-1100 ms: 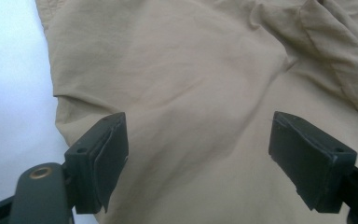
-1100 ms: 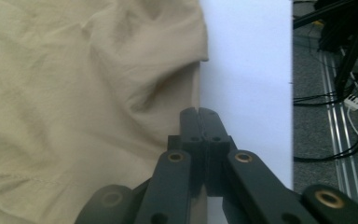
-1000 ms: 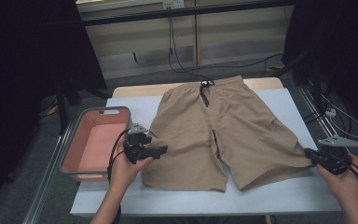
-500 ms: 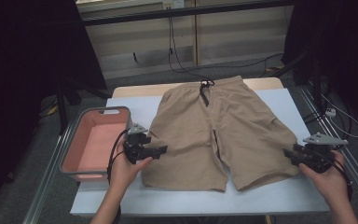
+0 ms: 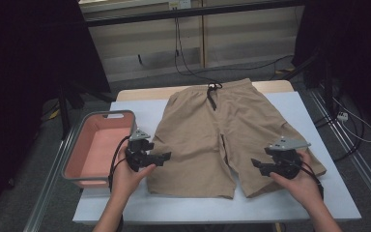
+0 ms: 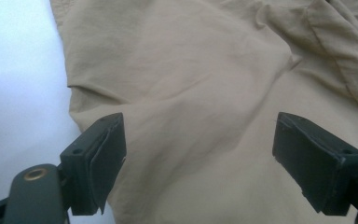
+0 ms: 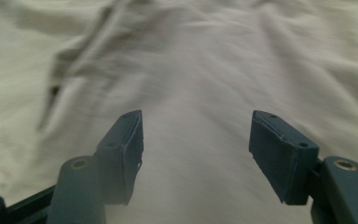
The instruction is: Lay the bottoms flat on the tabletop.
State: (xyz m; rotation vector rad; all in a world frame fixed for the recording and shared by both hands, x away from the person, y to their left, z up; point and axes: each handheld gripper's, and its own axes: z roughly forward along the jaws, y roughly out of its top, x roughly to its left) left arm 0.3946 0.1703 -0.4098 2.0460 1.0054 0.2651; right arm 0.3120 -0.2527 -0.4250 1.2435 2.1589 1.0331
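A white-topped table (image 5: 319, 203) is stretching under both grippers. A pair of khaki shorts (image 5: 212, 135) is lying spread flat on it, between and under the two grippers, waistband and dark drawstring (image 5: 212, 94) on the side away from the person. A grey bin with a pink inside (image 5: 99, 147) is sitting at the table's edge, just outside the left gripper, on the side away from the shorts.

The left gripper (image 5: 163, 156) is hovering at the outer hem of one leg of the shorts, held in the person's left hand (image 5: 130, 174). In the left gripper view, the left gripper (image 6: 198, 154) is standing with its jaws wide apart over the cloth, nothing pinched between them, the hem and bare table beside one jaw.

The right gripper (image 5: 256, 165) is hanging over the other leg, held in the right hand (image 5: 297, 186). In the right gripper view, the right gripper (image 7: 196, 154) is showing blurred cloth beyond it; its jaws have just been opening and are standing apart, with no fold caught between them.
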